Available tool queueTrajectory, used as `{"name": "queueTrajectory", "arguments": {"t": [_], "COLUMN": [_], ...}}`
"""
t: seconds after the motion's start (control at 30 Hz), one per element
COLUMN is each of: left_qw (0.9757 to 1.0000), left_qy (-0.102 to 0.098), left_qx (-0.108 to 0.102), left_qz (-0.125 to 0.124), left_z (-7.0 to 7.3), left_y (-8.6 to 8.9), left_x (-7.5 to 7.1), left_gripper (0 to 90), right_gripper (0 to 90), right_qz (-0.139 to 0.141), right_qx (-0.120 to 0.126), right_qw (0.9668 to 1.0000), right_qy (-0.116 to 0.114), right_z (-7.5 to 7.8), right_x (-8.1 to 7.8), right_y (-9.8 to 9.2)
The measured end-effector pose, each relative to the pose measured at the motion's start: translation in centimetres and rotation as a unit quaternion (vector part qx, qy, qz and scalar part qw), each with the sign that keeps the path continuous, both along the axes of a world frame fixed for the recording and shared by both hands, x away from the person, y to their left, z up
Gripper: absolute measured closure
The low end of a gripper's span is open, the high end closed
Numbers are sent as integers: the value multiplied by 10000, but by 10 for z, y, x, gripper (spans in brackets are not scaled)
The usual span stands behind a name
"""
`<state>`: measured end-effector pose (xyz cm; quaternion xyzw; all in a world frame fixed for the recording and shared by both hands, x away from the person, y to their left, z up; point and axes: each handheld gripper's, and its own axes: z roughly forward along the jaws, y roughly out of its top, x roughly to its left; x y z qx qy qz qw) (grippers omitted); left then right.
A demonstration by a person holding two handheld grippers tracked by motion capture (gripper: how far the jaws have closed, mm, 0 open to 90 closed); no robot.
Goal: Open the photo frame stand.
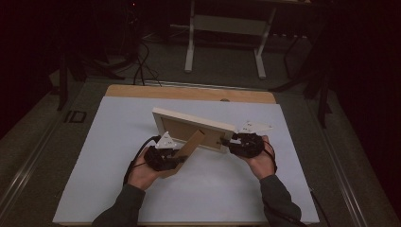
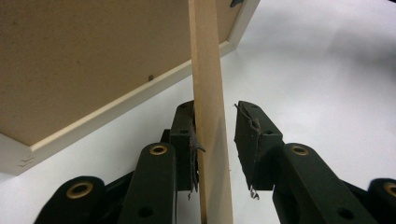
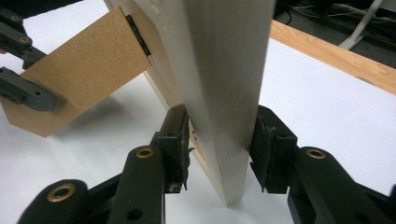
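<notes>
1. A picture frame point(image 1: 194, 124) stands upright on the white counter point(image 1: 108, 142), near its middle and a little toward the far edge, with its brown fibreboard back facing the person.
2. The right hand-held gripper point(image 1: 230, 140) pinches the frame's right-hand side rail. In the right gripper view both pads press against the pale wooden rail point(image 3: 224, 93), one on each face. Judging by this, the grip is there to keep the frame vertical while the other hand works.
3. The left hand-held gripper point(image 1: 176, 161) straddles the fold-out easel leg point(image 1: 187, 152), a flat brown strip hinged to the back panel and slanting down toward the near-left.
4. In the left gripper view the leg point(image 2: 210, 116) is seen edge-on. One pad touches it and the other stands a little clear, so the jaws are spread around it rather than clamped.
5. The leg appears to be swung out so the frame can lean on it and stand alone.
6. The frame is pale, smooth, square-cut wood. The back and leg are matt, grainy pressed board, and the leg ends in an angled tip.
7. The counter's far edge shows a strip of bare wood point(image 1: 189, 92).
</notes>
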<state>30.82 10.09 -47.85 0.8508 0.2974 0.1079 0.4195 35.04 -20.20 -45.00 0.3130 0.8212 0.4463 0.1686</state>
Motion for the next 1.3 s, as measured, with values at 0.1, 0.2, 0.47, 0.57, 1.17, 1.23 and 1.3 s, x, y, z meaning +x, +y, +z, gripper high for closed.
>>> {"name": "queueTrajectory", "arguments": {"t": [0.1,0.2,0.47,0.57,1.17,1.23,1.3], "left_qw": [10000,10000,9997,9995,9989,9989,9990], "left_qy": [9,16,29,38,40,34,24], "left_qx": [13,18,35,98,251,242,224], "left_qz": [-39,-67,-230,-303,-393,-394,-381], "left_z": [0,0,1,1,0,0,0], "left_y": [-1,-2,-6,-8,-10,-10,-10], "left_x": [-1,-1,-5,-6,-8,-8,-8], "left_gripper": [693,692,691,691,682,677,666], "right_gripper": [594,591,584,580,572,572,571], "right_qz": [21,51,92,98,141,134,134], "right_qx": [11,23,38,37,-63,-63,-52], "right_qw": [10000,10000,9999,9999,9998,9998,9998], "right_qy": [2,-13,-15,-33,-127,-133,-131], "right_z": [-1,-2,-4,-5,-8,-8,-8], "right_x": [-3,-5,-11,-13,-20,-20,-20], "right_y": [0,0,1,1,4,4,4]}}
